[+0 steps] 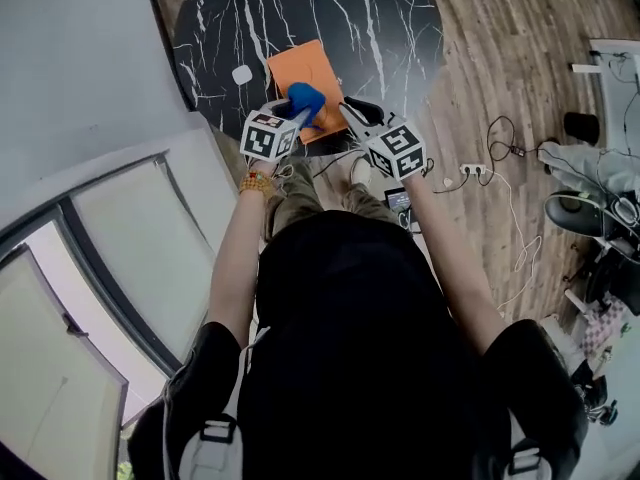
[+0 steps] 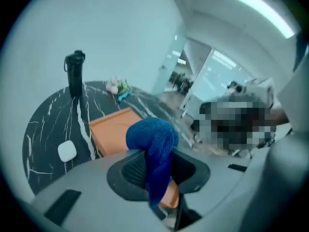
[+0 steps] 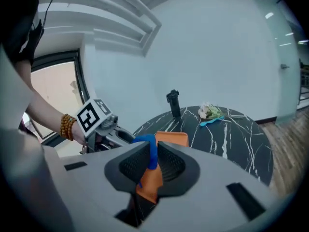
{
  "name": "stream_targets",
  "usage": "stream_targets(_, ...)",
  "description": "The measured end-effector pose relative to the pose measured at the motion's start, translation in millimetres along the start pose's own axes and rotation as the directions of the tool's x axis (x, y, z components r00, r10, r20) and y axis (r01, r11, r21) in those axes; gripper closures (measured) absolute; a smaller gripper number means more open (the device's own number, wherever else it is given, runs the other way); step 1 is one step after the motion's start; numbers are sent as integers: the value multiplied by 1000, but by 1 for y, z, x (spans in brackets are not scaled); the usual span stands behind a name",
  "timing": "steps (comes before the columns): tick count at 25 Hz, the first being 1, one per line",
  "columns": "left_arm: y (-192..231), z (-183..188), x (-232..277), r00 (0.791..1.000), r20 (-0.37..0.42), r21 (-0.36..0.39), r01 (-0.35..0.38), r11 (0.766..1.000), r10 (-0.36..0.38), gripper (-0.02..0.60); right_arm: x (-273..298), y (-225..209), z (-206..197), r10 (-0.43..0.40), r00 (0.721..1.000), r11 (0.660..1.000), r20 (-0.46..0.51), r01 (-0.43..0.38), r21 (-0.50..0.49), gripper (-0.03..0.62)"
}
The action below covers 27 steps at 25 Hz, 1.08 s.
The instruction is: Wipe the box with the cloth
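I think the real wiping has not started. The cloth point(image 2: 152, 139) is picked up and ready, and the box point(image 2: 113, 129) looks held by one edge. But the cloth is not pressed flat on the box, so all the rubbing is left to do.

The left gripper point(image 2: 159, 170) has its jaws closed most of the way, and they pinch the blue cloth. The cloth is squeezed between the two black pads. A round bunch of it sticks out past the tips, and a tail hangs down under them. Just past that bunch the orange box lies flat on the black table point(image 2: 48, 120). I cannot tell if the cloth touches the box.

The right gripper point(image 3: 153, 166) has its jaws nearly together. The near edge of the orange box sits between them, and they seem to pinch it. A thin strip of blue shows higher up in the gap. I think that is the cloth in the other gripper, just beyond the tips.

Far past the jaws, at the back of the table, stand a black bottle point(image 3: 174, 103) and some flowers point(image 3: 210, 111).
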<state>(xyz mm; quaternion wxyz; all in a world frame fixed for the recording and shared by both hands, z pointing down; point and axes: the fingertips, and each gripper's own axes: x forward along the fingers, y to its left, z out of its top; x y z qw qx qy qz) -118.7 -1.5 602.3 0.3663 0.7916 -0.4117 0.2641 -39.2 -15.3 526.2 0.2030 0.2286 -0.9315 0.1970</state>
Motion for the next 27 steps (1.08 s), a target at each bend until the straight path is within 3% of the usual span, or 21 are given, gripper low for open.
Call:
stream_targets(1, -7, 15, -18, 992, 124, -4, 39, 999, -38, 477, 1, 3, 6, 6, 1000, 1000, 14, -5, -26, 561)
stream_targets(3, -19, 42, -55, 939, 337, 4, 76, 997, -73, 477, 1, 6, 16, 11, 999, 997, 39, -8, -81, 589)
stream_targets(6, -20, 53, -94, 879, 477, -10, 28, 1000, -20, 476, -1, 5, 26, 11, 997, 995, 71, -4, -100, 591)
stream_targets(8, -14, 47, -104, 862, 506, -58, 0, 998, 29, 476, -3, 5, 25, 17, 997, 995, 74, -9, -98, 591)
stream_targets(12, -11, 35, -107, 858, 505, -117, -39, 992, 94, 476, -9, 2, 21, 33, 998, 992, 56, -26, -123, 591)
stream_targets(19, -17, 46, -103, 840, 536, -102, -36, 994, 85, 471, -21, -24, 17, 2, 1000, 989, 32, 3, -150, 591)
stream_targets(27, -21, 46, -103, 837, 538, -119, -42, 992, 100, 471, -18, -22, 16, 15, 1000, 988, 23, -11, -151, 591)
